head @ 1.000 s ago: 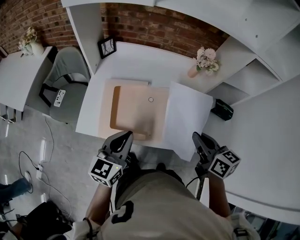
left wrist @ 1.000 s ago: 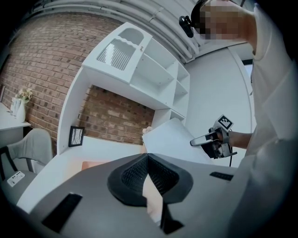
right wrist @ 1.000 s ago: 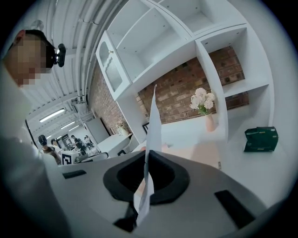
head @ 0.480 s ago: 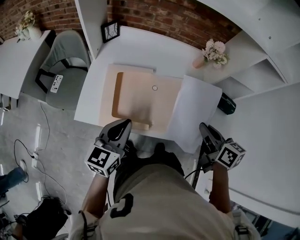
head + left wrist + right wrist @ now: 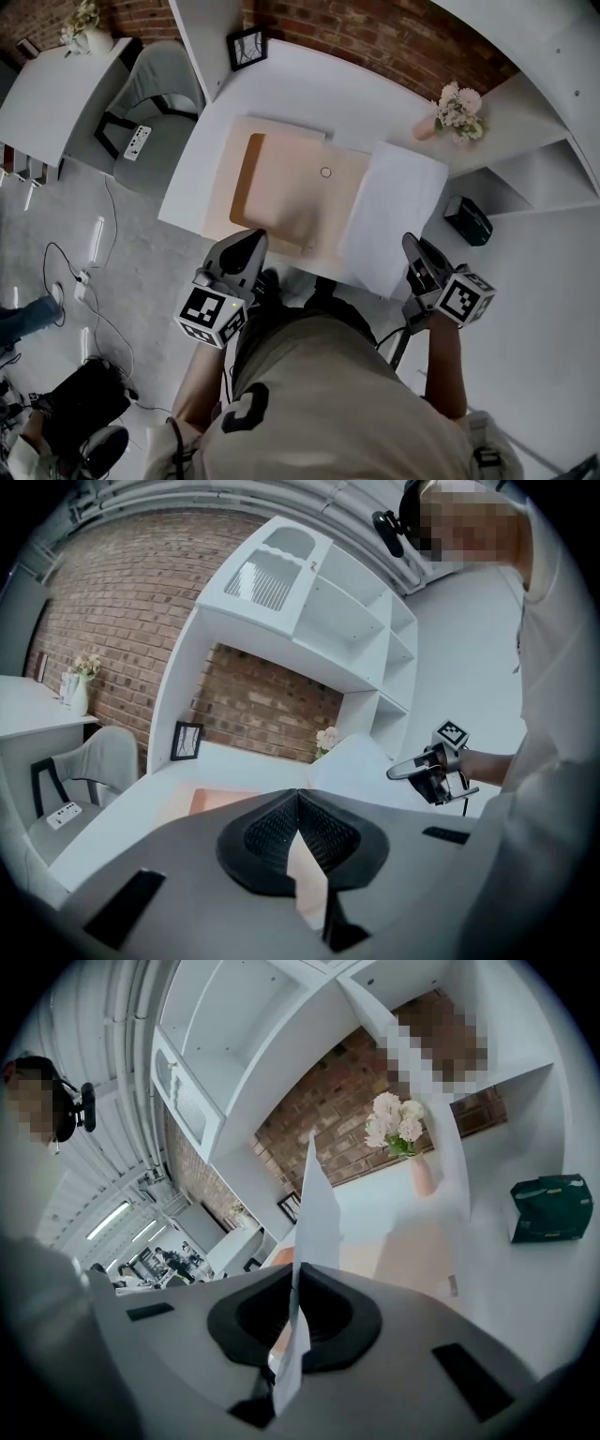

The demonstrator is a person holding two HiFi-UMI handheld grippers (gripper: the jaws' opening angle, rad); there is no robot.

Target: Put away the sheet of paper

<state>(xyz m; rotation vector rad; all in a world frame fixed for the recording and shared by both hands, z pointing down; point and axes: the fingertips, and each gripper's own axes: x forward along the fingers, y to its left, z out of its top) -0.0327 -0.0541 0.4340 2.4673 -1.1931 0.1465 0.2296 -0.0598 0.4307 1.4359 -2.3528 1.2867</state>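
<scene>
- Left gripper (image 5: 253, 240), its cube bearing black-and-white square markers: jaws together at the tips, over the near edge of the flat tan paper folder (image 5: 292, 187).
- Right gripper (image 5: 412, 246): jaws clamped on the near edge of the white rectangular sheet of paper (image 5: 396, 204).
- The sheet lies on the white desk (image 5: 300, 94), just right of the folder, with its long axis running away from the person.
</scene>
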